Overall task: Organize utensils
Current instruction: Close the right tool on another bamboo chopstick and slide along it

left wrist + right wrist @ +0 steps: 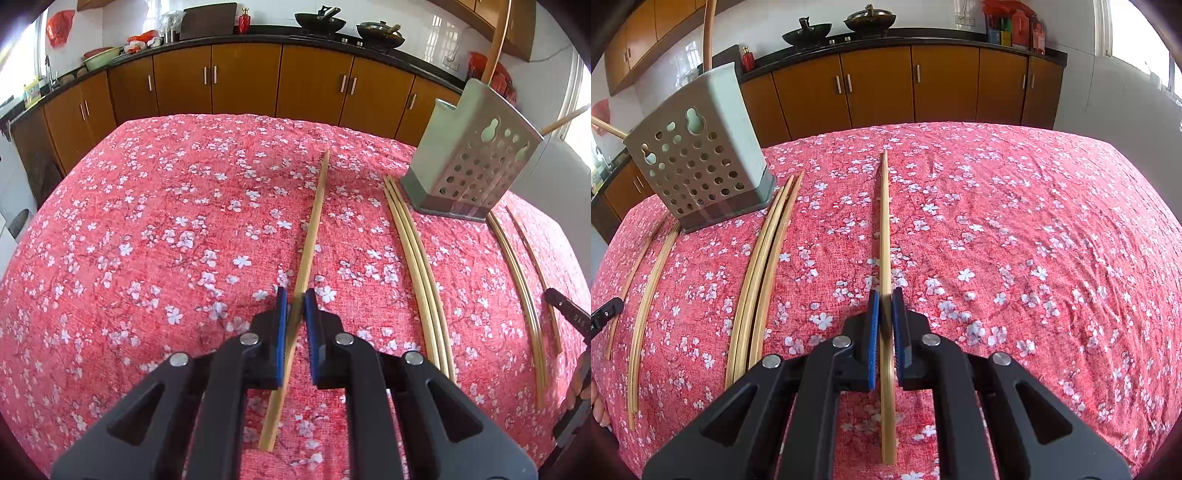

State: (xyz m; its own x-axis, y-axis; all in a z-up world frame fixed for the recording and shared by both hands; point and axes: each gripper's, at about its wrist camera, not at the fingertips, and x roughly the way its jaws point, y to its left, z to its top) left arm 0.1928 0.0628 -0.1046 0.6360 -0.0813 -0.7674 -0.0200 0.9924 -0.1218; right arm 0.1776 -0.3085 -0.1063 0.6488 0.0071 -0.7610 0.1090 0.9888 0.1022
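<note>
In the left wrist view my left gripper [294, 298] is shut on a bamboo chopstick [312, 229] that lies along the red flowered cloth. In the right wrist view my right gripper [885, 301] is shut on another chopstick [885, 221] pointing away. A grey perforated utensil holder [476, 155] stands right of the left gripper and left of the right gripper [698, 147], with two sticks in it. A close bundle of chopsticks [417, 258] lies beside the holder and shows in the right wrist view too [764, 266]. More chopsticks [517, 273] lie beyond it.
The cloth-covered table [147, 221] ends at its far edge before brown kitchen cabinets [243, 77]. Woks [321, 22] sit on the counter. Part of the right gripper [569, 314] shows at the right edge of the left wrist view.
</note>
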